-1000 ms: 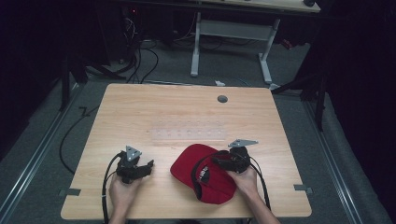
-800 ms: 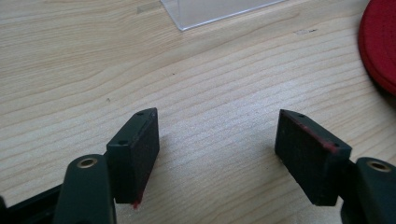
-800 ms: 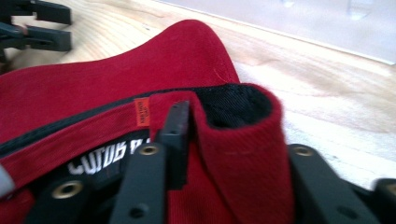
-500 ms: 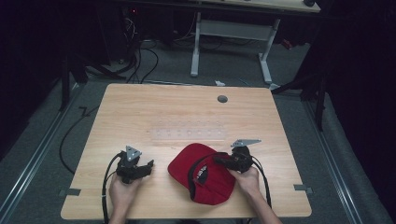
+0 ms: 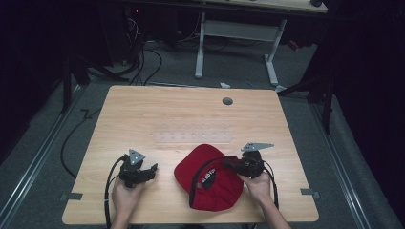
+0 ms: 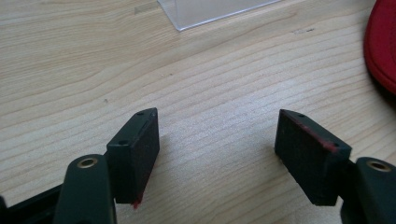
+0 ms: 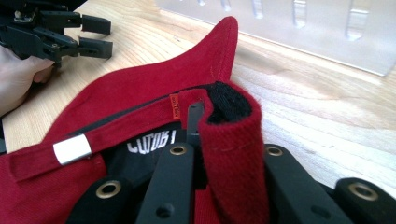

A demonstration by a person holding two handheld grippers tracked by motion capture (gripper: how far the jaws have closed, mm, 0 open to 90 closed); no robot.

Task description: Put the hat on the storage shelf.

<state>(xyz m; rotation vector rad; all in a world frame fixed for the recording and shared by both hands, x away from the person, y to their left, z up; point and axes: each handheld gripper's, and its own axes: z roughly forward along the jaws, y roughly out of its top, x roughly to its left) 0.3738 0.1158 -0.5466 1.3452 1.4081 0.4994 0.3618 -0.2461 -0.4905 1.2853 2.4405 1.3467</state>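
A red cap [image 5: 210, 179] is seen lying in the lower middle of the high view on the wooden table [image 5: 191, 119], with a fold of its back edge pinched tight between the jaws of the right gripper [image 5: 228, 166]. Over at lower left, the left gripper [image 5: 152, 169] is held just beside the cap with its jaws spread wide and nothing gripped. A clear plastic strip [image 5: 193, 137] is spotted just above the cap.

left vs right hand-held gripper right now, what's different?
The left hand-held gripper has its jaws spread wide with bare table between them; the right hand-held gripper is clamped on a fold of the red cap. In the high view the left sits apart from the cap, the right at its edge. Both are hand-held near the table's front edge.
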